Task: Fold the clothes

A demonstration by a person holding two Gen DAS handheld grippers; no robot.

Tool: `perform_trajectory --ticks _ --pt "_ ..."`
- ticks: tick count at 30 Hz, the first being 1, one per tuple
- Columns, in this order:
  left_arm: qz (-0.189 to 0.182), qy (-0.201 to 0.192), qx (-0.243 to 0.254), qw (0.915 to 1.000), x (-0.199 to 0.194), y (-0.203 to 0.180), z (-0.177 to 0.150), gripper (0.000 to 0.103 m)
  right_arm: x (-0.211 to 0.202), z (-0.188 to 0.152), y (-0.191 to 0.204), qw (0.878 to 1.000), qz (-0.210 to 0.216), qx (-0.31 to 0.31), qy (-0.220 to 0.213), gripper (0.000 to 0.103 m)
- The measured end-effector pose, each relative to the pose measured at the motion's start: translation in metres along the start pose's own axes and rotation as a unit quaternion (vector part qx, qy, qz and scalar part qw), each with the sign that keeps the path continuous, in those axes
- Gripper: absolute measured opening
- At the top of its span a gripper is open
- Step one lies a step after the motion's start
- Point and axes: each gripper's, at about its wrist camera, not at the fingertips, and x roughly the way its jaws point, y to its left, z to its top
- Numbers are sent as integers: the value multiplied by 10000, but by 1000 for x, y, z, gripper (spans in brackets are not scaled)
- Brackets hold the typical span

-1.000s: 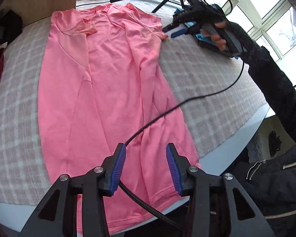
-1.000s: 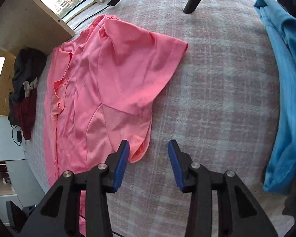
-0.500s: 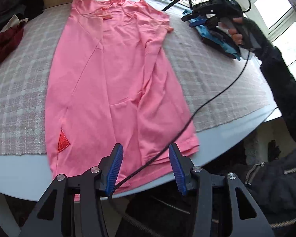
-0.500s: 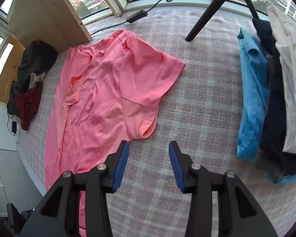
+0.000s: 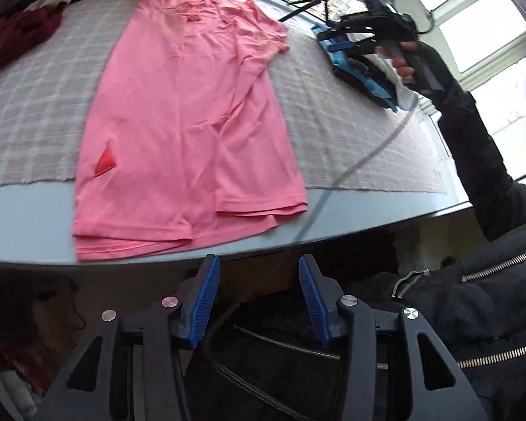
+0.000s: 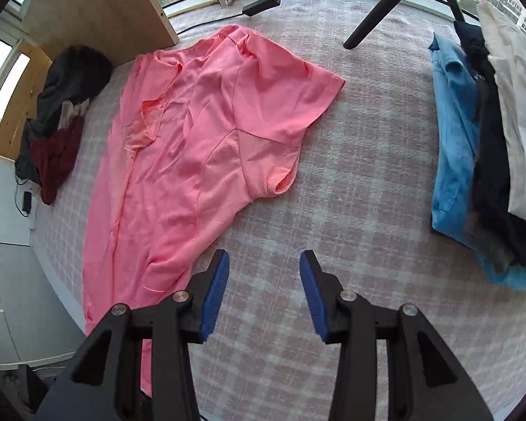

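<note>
Pink shirt spread lengthwise on the checked cloth over the table, folded narrow with both long sides turned in, hem overhanging the cloth onto the bare table edge nearest the left wrist camera; red triangular mark near the hem. In the right wrist view, same pink shirt lying left of centre, one short sleeve fanned out toward the middle of the cloth, lower end cut off behind the gripper body. Left gripper off the near edge of the table, jaws partly apart, nothing between the blue pads, dark cable blurred behind them. Right gripper above bare checked cloth, just beside the shirt's edge, jaws likewise partly apart and empty; seen from the left camera only as a dark shape in a hand, fingertips hard to make out there. Stack of folded clothes, blue, dark and white, at the right, partly cut off by the frame edge. Heap of dark and maroon clothing at the far left corner, details unclear. Tripod leg at the top, upper part out of frame.
</note>
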Motion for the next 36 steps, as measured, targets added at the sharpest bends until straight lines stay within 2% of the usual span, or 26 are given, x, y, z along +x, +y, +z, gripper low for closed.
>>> perform_trajectory --ticks 1,4,8,12,14,15,17,19,20,22,26,30,31,32,36 --pt "91 27 -67 9999 2 4 0 45 0 -2 1 10000 -66 14 -19 42" --pt "666 -191 -64 9976 26 5 16 45 14 -4 6 9992 -371 -35 -144 42" --pt "798 -168 -124 9966 61 3 32 45 45 7 7 9995 -279 58 -121 42" --pt "1164 -105 233 9929 75 -10 36 43 64 19 2 9994 -70 297 -164 42" --pt "1131 -106 329 9930 77 -14 35 42 67 25 1 9990 -1 381 -214 42" --pt "1127 -121 366 9929 77 -16 35 40 68 28 0 9988 44 429 -235 42" --pt "1159 -91 443 9922 79 -18 35 24 70 35 -1 9984 120 498 -220 42" --pt "1175 -108 495 9918 79 -19 36 15 74 42 -1 9983 71 549 -188 42" --pt "1112 -97 481 9926 80 -19 36 8 75 44 -1 9982 15 569 -194 42" --pt "1018 -98 411 9939 80 -18 37 5 77 50 -3 9976 -78 658 -210 42" --pt "814 -149 309 9961 79 -21 38 3 88 57 -8 9969 33 784 -47 42" --pt "464 -245 209 9984 71 -25 39 3 89 57 -5 9983 -27 578 -105 41" --pt "395 -260 200 9987 69 -26 40 3 90 58 -4 9985 -16 539 -98 30" --pt "327 -275 191 9989 68 -28 41 3 91 58 -3 9987 -5 500 -91 6" --pt "-148 -337 333 9988 63 -50 47 3 79 59 -7 9985 76 483 -254 6"
